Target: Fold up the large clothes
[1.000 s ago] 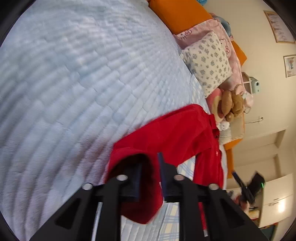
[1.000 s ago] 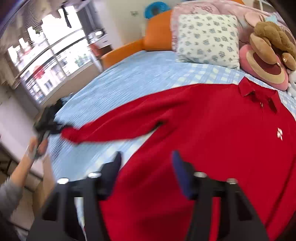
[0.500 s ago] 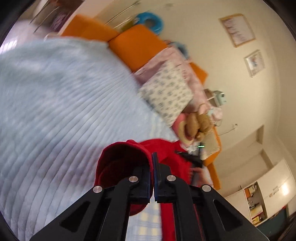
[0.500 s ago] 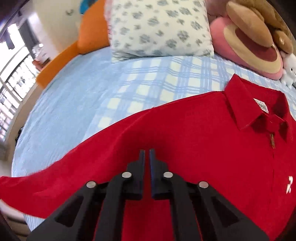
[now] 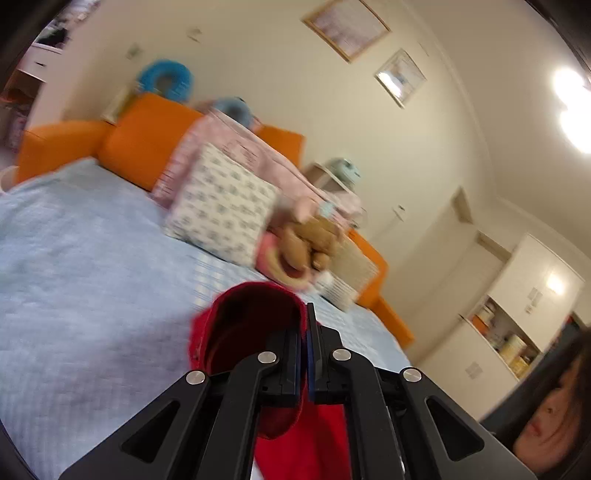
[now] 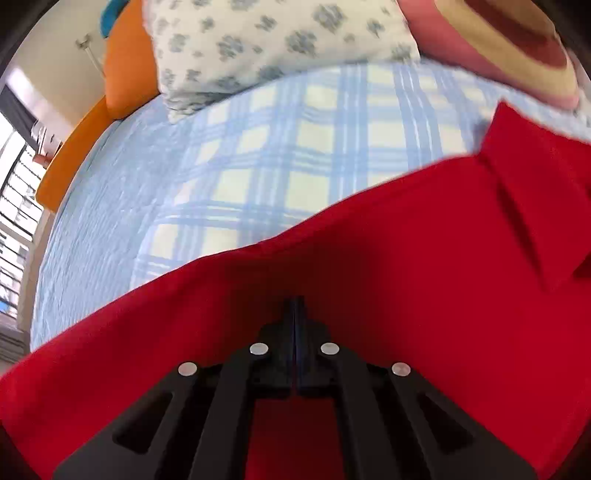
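At the bottom centre of the left wrist view, the left gripper point(image 5: 304, 325) is pinching the cuff of the red shirt point(image 5: 255, 332): its fingers are clamped on the cuff's edge, so the sleeve opening is gaping as a dark red tube just left of them while the rest of the sleeve is hanging down behind the black arms. It looks as if the sleeve is being held up off the bed so that it can be carried across the shirt's body for a fold.

At the bottom centre of the right wrist view, the right gripper point(image 6: 295, 314) is pointing down onto the shirt, fingers pressed together. No fabric is showing between them, so they seem to be pinning the cloth near the shoulder, probably to fix the line of the fold. The shirt is lying spread across the lower half of that frame, its collar point(image 6: 524, 155) at the right edge.

Beyond it, the blue-and-cream checked bedcover point(image 6: 295, 155) is filling the middle, with a flower-print pillow point(image 6: 280, 40) at the top and an orange headboard point(image 6: 125, 62) in the upper left. In the left view, a brown teddy bear point(image 5: 314, 240) is sitting right of the pillow, and two framed pictures point(image 5: 347, 26) are hanging on the wall at the top. Motion blur is leaving no label or writing legible anywhere.
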### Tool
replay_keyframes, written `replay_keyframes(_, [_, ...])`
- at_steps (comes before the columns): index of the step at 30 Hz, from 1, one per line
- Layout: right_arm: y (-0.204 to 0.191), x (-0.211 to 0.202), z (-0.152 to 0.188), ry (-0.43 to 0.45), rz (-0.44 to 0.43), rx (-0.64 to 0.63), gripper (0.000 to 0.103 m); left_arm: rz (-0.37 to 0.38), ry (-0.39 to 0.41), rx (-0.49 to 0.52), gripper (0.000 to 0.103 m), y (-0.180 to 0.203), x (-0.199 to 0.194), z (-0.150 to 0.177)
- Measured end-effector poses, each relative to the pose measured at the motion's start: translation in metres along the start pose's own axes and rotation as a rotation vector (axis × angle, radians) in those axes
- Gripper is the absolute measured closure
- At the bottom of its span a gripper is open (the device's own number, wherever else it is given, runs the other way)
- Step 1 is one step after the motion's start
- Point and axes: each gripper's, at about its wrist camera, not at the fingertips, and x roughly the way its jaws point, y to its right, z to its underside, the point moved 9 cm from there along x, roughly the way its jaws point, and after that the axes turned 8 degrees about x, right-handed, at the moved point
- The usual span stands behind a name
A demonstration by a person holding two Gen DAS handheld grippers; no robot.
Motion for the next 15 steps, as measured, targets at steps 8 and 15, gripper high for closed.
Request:
replay_keyframes(8, [0.006, 0.008, -0.008, -0.045, -0.065, -0.024, 0.102, 0.321, -0.210, 0.179, 0.096, 0.130, 0.099, 0.049])
replay_keyframes(15, [0.002, 0.010, -0.010, -0.054, -0.076, -0.063, 0.102, 0.437, -0.631, 0.601, 0.096, 0.240, 0.177, 0.222])
